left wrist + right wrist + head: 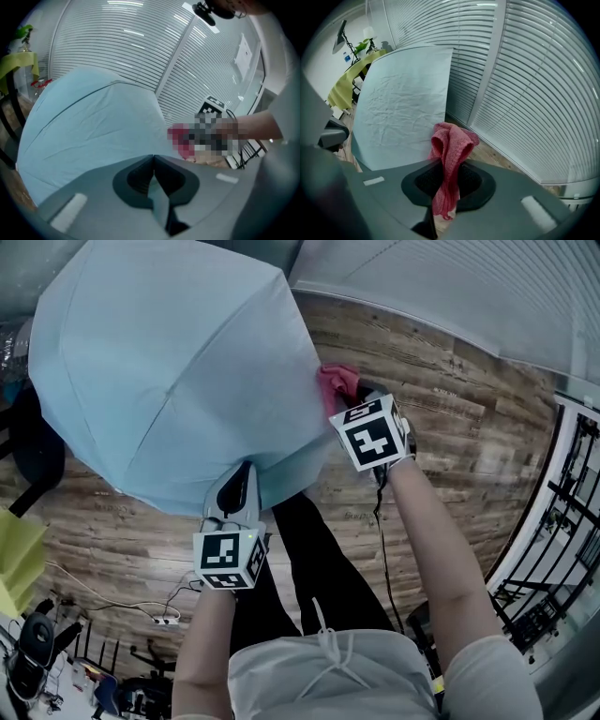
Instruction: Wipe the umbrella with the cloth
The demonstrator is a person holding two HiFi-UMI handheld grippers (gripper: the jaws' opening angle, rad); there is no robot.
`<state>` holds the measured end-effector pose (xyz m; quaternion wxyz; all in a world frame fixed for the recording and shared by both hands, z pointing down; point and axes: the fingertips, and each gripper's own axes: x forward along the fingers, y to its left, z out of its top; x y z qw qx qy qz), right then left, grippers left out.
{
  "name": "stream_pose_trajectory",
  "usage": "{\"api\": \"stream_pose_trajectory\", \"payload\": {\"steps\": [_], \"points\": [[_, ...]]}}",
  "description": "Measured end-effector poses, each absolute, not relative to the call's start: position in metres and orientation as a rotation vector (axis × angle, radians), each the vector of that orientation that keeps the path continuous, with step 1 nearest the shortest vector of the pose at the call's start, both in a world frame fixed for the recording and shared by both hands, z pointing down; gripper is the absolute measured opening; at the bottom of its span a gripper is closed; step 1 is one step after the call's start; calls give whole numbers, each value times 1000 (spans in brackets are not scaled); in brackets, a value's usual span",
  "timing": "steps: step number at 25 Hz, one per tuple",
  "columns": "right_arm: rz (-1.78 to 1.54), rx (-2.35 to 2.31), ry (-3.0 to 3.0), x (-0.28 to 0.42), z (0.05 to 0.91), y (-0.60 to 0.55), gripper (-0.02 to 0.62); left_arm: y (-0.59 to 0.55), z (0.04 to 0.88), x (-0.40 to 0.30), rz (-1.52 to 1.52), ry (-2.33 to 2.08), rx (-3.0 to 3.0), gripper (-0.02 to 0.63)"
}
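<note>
Ahead of the right hand-held gripper (445, 161), clamped on a crumpled red cloth (452, 140), spreads the pale-blue umbrella (403, 108); the left hand-held gripper (153, 159) pinches its rim.

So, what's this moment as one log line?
left tongs: shut on umbrella | right tongs: shut on cloth | cloth at umbrella's edge

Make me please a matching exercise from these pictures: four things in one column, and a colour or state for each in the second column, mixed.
1 umbrella
2 cloth
3 left gripper
4 floor

A wooden planks
B red, clamped in the right gripper
C shut on the umbrella's edge
D light blue, open

Pairs: 1-D, 2-B, 3-C, 4-A.
</note>
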<state>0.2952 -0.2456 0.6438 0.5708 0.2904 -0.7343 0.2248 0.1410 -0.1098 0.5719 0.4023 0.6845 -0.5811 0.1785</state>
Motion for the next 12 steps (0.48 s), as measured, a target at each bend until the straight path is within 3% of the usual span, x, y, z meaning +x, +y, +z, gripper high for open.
{"api": "stream_pose_trajectory", "payload": {"steps": [6,12], "points": [[530,748,-1694,329,625,-247,61,-110,567,165,446,-1419,1777,8],[479,829,-1696,313,592,-235,60,-95,557,147,384,-1429,1797,8]]}}
